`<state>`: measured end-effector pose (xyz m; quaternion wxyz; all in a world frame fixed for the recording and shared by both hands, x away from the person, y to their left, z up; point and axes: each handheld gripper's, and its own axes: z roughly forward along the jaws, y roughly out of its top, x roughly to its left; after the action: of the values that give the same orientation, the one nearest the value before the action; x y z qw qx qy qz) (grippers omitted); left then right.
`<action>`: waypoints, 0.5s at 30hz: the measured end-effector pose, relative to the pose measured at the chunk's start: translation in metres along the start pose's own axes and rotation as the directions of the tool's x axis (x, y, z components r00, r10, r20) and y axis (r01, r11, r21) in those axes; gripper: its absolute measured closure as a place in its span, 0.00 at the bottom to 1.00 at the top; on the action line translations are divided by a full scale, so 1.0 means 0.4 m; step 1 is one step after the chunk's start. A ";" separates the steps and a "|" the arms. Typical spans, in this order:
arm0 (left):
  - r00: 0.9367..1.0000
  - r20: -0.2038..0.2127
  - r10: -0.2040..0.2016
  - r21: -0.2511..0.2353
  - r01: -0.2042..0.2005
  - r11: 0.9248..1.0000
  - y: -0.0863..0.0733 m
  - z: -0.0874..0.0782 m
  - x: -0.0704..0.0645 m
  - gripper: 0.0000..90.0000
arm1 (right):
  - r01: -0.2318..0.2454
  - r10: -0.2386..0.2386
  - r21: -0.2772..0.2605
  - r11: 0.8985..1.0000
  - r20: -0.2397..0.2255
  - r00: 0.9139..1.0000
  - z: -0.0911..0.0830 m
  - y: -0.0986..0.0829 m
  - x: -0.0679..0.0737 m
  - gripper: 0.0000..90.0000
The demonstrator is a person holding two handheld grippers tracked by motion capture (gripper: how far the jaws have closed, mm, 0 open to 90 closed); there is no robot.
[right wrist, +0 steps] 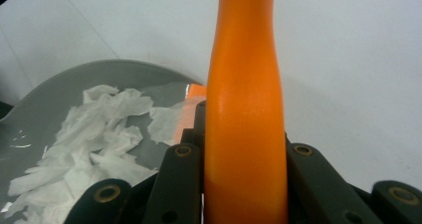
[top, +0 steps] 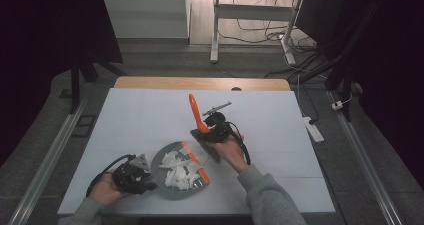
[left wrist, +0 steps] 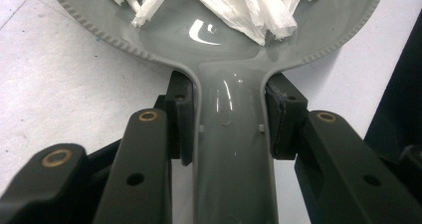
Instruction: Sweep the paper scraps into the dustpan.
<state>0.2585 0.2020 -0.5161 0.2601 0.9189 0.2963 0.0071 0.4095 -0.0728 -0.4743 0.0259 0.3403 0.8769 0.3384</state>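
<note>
A grey dustpan (top: 167, 189) lies on the white table near the front edge, with several torn white paper scraps (top: 179, 171) in it and an orange lip (top: 199, 169) along its right side. My left gripper (top: 137, 177) is shut on the dustpan's handle (left wrist: 234, 154), one pad (left wrist: 181, 119) pressed to each flank; the pan (left wrist: 219, 50) and scraps (left wrist: 249, 7) lie just ahead. My right gripper (top: 214, 129) is shut on an orange brush handle (top: 196, 114) that points up and away, its dark bristles (top: 207, 146) at the pan's right rim. In the right gripper view the handle (right wrist: 244, 84) rises between the jaws, with the pan (right wrist: 99, 74) at left.
The white tabletop (top: 150, 115) stretches wide to the back and both sides, ending in a wooden strip (top: 200, 83) at the far edge. On the floor to the right lies a white power strip (top: 314, 129). Metal rails (top: 50, 160) run along both sides of the table.
</note>
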 end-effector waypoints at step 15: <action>1.000 -0.002 -0.004 0.006 0.004 1.000 0.001 0.003 0.000 0.69 | 0.046 -0.044 0.133 0.990 -0.018 0.999 0.085 0.020 0.038 0.85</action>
<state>0.2591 0.2013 -0.5168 0.2569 0.9192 0.2983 0.0066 0.4119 -0.0398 -0.4927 0.0044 0.3189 0.9052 0.2808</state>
